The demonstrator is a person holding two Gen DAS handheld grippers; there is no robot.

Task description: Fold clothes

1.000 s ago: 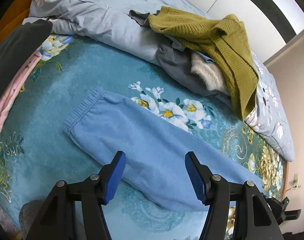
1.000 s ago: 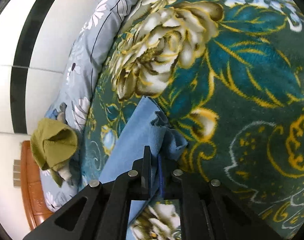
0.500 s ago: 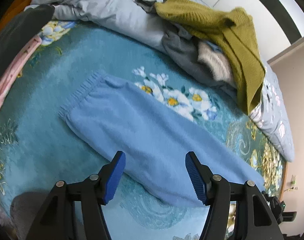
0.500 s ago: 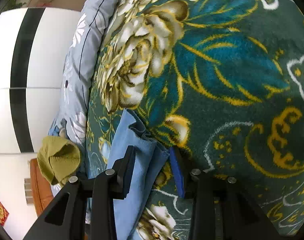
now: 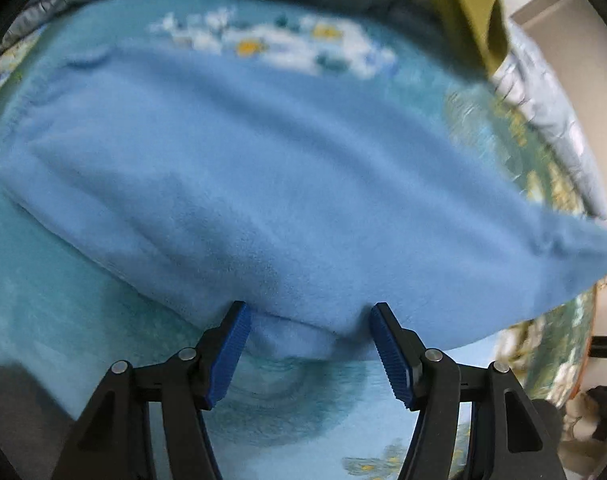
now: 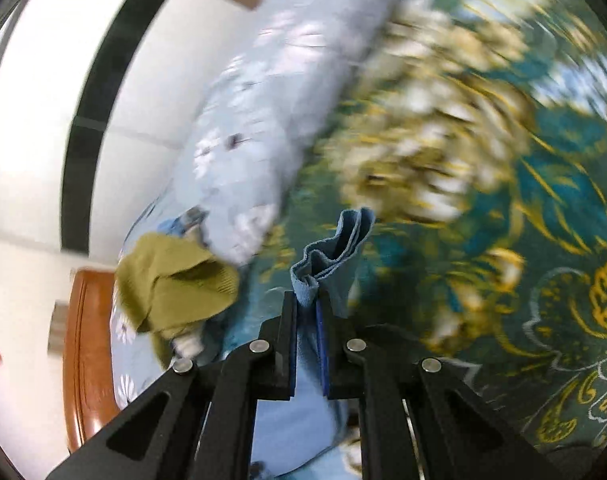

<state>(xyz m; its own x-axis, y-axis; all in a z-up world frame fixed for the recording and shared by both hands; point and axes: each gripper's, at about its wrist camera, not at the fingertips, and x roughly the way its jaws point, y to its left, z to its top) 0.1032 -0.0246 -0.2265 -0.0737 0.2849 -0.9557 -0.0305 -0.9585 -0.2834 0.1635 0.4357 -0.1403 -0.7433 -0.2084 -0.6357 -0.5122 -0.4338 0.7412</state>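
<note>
Since half a second before, the right gripper (image 6: pixel 307 312) had shut on the hem end of the blue fleece pants (image 5: pixel 271 184) and lifted it, and the left gripper (image 5: pixel 307 320) had dropped in close over the near edge of the garment. Both views were motion-blurred.

Pants lay lengthwise across the teal floral blanket (image 5: pixel 63 280) on the bed, elastic waistband end at far left in the left wrist view, the other end raised off the blanket at far right. Left fingers (image 5: pixel 233 340) were spread wide, one on each side of a fold at the near edge, tips touching or just above the fleece; not closed on it. In the right wrist view the right fingers (image 6: pixel 287 336) were closed, pinching bunched layers of blue fabric that stuck out past the tips.

Beyond the pants: an olive-green knit sweater (image 6: pixel 175 276) heaped on other clothes, against a grey-blue floral duvet (image 6: pixel 263 100). Behind that, a white wall with a black stripe (image 6: pixel 99 92) and an orange-brown wooden headboard (image 6: pixel 85 360).
</note>
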